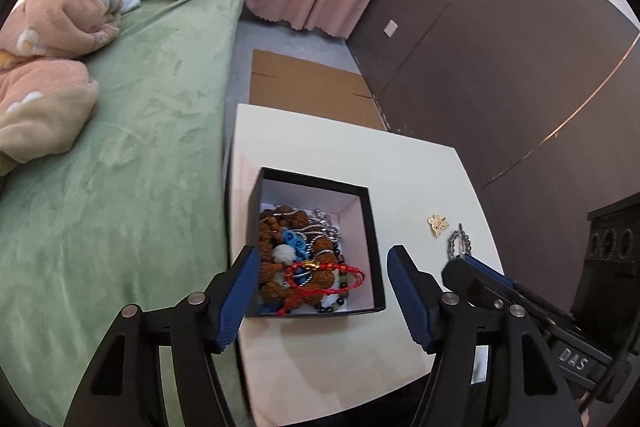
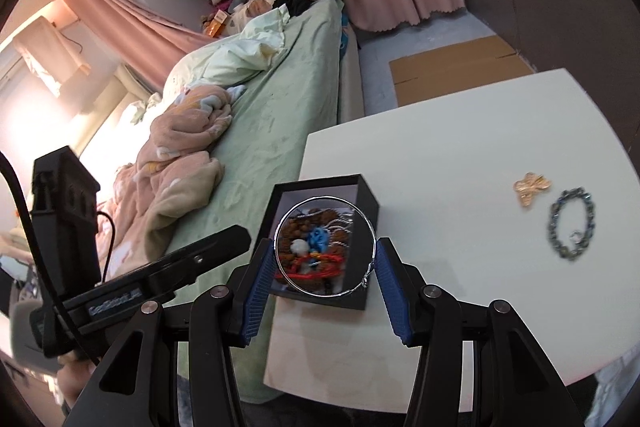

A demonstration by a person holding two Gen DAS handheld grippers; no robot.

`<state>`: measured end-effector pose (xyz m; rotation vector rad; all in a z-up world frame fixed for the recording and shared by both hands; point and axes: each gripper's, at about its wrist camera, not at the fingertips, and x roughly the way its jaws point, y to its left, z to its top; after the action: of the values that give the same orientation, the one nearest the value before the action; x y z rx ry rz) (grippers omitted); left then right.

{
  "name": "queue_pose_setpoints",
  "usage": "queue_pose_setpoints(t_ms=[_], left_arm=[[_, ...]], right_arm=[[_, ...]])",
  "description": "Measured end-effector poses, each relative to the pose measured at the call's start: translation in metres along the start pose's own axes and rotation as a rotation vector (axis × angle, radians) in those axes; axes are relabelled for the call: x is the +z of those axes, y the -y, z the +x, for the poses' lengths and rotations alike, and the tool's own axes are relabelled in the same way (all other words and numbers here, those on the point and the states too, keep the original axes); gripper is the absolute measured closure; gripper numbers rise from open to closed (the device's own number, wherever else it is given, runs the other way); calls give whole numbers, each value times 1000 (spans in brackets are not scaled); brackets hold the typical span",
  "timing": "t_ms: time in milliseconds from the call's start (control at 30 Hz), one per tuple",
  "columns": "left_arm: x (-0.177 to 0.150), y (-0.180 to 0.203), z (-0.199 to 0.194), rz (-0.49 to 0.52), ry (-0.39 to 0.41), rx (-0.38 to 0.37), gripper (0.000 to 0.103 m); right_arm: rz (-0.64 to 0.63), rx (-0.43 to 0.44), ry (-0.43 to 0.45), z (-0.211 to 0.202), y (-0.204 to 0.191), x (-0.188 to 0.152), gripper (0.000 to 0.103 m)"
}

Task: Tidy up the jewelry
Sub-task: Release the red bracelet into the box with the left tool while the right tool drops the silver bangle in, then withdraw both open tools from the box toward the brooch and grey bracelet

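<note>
Now we have the right claw (image 2: 325, 259) carrying a thin silver hoop bangle (image 2: 326, 245), pinched across its width between the two blue pads (image 2: 262, 279), the ring standing face-on to the camera. Straight ahead and just below it sits the open black box (image 2: 370, 205) on the white desk (image 2: 460, 131), already heaped with brown beads, a red cord bracelet and a blue charm. Through the hoop we can see that pile, so the box lies directly along the claw's line, on the far side of the fingertips and near. By our reading, the drop turns on easing forward and letting go once the hoop clears the near wall.

Over on the left, the left claw (image 1: 320, 291) hangs wide apart and empty, straddling the near part of the black box (image 1: 370, 227); it touches nothing that we can make out.

Two pieces wait out on the desk to the right of the box: a gold butterfly brooch (image 2: 532, 187) and, just beside it on the near side, a dark chain bracelet (image 2: 571, 225) lying in a loose oval. The right claw is the nearer one for both.
</note>
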<state>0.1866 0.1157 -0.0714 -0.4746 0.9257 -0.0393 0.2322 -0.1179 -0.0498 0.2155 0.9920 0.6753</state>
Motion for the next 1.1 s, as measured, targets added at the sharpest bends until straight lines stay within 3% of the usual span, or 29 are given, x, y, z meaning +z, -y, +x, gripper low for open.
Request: queue_pose_setpoints(t_ms=[533, 600, 633, 700, 1100], left_arm=[[-9, -37, -22, -69, 20, 24, 34], [-8, -37, -25, -69, 25, 24, 33], [-8, -37, -26, -68, 28, 22, 32], [-8, -35, -28, -68, 36, 17, 23], [-7, 6, -17, -8, 33, -37, 22]], right_arm=[[6, 30, -69, 44, -26, -1, 50], [14, 28, -93, 47, -26, -2, 42], [23, 26, -96, 46, -25, -3, 33], [29, 21, -78, 38, -21, -3, 28], [91, 14, -29, -9, 27, 6, 26]])
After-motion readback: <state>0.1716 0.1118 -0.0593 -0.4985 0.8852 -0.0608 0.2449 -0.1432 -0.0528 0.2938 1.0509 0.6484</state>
